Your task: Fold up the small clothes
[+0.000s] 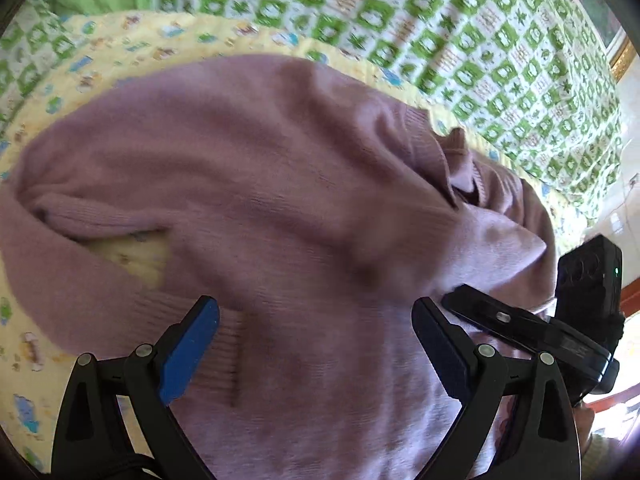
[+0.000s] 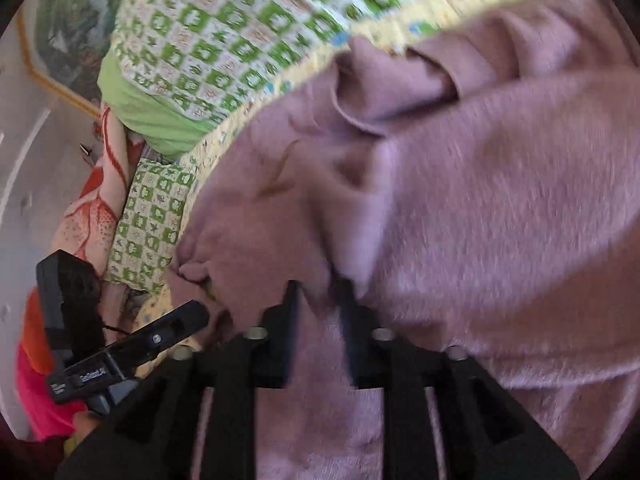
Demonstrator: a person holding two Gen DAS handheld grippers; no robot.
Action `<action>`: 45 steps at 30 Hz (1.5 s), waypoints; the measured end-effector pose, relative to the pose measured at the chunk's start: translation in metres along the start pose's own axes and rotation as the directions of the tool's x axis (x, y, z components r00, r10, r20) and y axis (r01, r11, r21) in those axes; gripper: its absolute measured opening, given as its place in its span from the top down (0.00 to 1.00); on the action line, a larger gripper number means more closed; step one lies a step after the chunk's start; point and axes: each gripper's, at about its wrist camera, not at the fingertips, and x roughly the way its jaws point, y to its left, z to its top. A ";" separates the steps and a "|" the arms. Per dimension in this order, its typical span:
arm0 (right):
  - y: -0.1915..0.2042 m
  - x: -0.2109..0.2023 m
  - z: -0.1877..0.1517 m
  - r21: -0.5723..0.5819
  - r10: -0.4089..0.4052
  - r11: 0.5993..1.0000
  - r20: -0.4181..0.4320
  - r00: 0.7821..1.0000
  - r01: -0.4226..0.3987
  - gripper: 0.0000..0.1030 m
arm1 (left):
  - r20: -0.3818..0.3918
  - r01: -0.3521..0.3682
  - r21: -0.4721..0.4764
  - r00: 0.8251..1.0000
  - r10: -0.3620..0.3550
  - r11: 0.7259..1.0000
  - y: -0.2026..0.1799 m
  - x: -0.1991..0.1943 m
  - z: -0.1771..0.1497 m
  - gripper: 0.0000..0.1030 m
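We see the mauve sweater (image 1: 280, 184) lying on the yellow blanket (image 1: 120, 40). Above the sweater our left tongs (image 1: 316, 344) stand wide, empty; our right tongs (image 2: 318, 300) stand narrowly apart, holding nothing.

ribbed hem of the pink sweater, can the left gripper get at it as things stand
Probably yes. The left gripper hangs open right over the ribbed hem of the pink sweater, which lies bare on the yellow blanket. Nothing sits between its fingers and the knit.
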 end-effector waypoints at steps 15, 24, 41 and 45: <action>-0.048 -0.130 -0.015 0.114 -0.089 0.992 0.268 0.959 0.060 0.40 | -0.087 0.100 0.062 0.992 -0.094 0.993 -0.052 0.061 0.018 0.86; -0.066 -0.182 -0.010 0.197 -0.198 0.972 0.393 0.898 0.128 0.40 | 0.227 0.193 0.168 0.947 -0.228 0.967 -0.038 -0.062 0.039 0.91; -0.055 -0.166 0.090 0.036 -0.272 0.960 0.350 0.896 0.277 0.40 | 0.075 0.161 0.121 0.982 -0.171 0.979 -0.012 -0.007 -0.041 0.91; -0.057 -0.144 0.116 0.003 -0.365 0.923 0.321 0.874 0.384 0.40 | 0.100 0.152 0.096 0.982 -0.161 0.984 -0.005 -0.010 -0.035 0.91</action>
